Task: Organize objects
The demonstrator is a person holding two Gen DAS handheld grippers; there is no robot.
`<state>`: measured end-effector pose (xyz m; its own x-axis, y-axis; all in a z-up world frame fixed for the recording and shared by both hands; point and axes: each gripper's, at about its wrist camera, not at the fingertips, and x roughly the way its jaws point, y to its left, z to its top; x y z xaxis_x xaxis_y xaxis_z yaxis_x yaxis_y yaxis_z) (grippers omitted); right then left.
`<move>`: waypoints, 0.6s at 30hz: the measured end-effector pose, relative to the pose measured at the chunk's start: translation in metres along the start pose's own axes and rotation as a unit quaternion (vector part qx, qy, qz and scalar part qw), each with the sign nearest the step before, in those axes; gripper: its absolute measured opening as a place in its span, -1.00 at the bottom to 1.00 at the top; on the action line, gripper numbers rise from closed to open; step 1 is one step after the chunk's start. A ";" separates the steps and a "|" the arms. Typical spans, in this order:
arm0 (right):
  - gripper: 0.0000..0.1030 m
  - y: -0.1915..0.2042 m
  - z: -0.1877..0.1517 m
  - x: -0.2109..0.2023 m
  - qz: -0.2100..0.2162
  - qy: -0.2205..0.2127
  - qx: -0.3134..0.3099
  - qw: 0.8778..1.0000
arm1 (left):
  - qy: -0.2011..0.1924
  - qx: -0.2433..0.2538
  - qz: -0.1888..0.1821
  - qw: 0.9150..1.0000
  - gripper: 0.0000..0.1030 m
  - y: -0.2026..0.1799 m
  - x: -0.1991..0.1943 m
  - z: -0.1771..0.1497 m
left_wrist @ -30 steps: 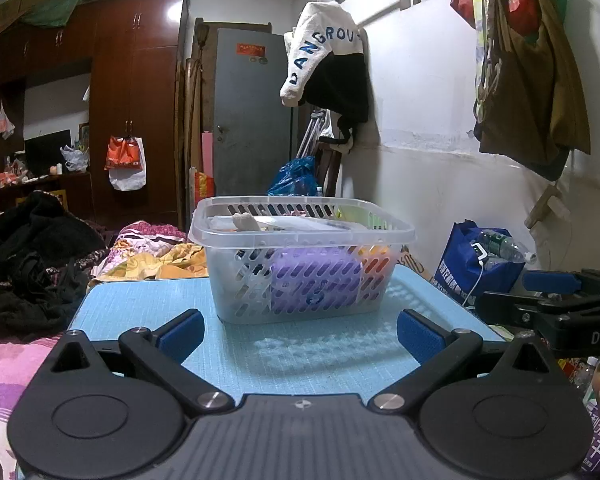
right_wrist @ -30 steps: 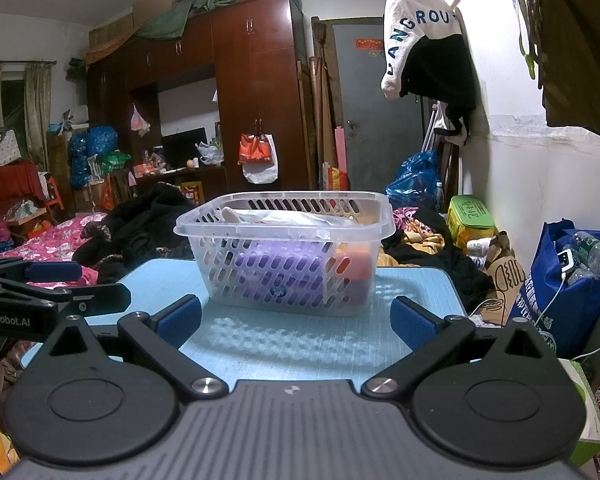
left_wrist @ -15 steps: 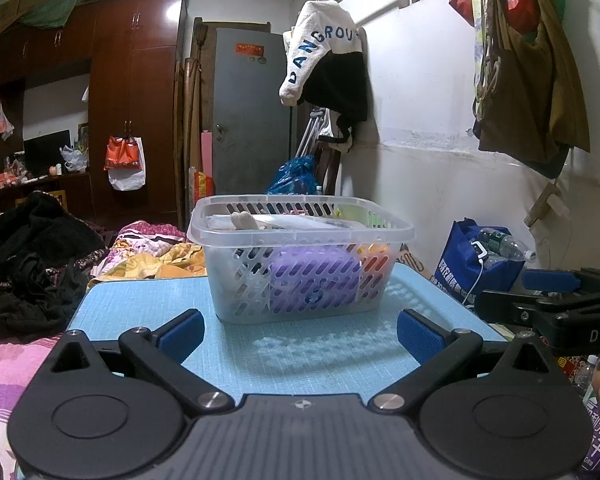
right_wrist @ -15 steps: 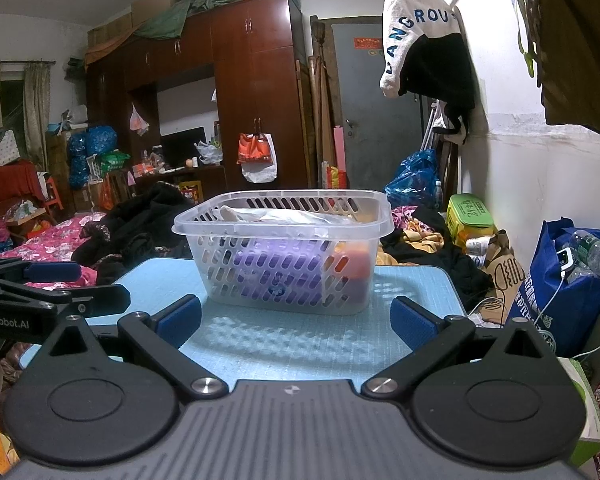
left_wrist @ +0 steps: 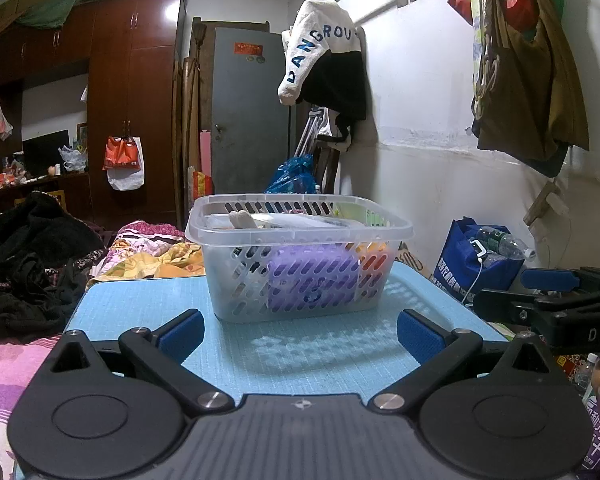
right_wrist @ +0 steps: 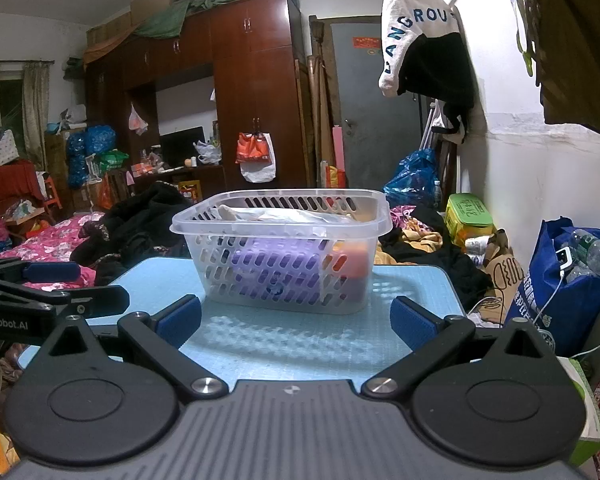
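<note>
A clear slotted plastic basket (left_wrist: 236, 264) stands on a light blue table top (left_wrist: 140, 304); it also shows in the right wrist view (right_wrist: 220, 280). Inside lie a purple box (left_wrist: 312, 280), an orange item (right_wrist: 354, 260) and pale packets (left_wrist: 240, 219) on top. My left gripper (left_wrist: 300, 334) is open and empty, a short way in front of the basket. My right gripper (right_wrist: 296, 322) is open and empty, also in front of the basket. Each gripper shows at the edge of the other's view.
A white wall with hanging clothes (left_wrist: 328, 64) runs along the right. A blue bag with a bottle (right_wrist: 568, 280) stands on the floor at the right. Dark clothes and bedding (left_wrist: 28, 272) lie left of the table. A wardrobe (right_wrist: 256, 100) and door stand behind.
</note>
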<state>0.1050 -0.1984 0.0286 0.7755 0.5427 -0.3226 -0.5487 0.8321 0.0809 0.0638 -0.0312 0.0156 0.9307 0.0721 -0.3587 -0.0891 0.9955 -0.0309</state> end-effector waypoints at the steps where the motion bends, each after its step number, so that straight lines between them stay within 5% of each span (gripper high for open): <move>1: 1.00 0.000 -0.001 0.000 0.000 0.000 0.001 1.000 | 0.000 0.000 0.000 1.000 1.00 0.000 0.000 0.000; 18: 1.00 -0.001 -0.004 0.002 -0.001 0.002 -0.001 1.000 | -0.003 0.007 -0.005 1.000 1.00 -0.003 0.000 -0.001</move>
<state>0.1059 -0.1991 0.0241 0.7761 0.5400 -0.3257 -0.5472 0.8334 0.0778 0.0635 -0.0346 0.0143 0.9333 0.0634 -0.3536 -0.0757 0.9969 -0.0210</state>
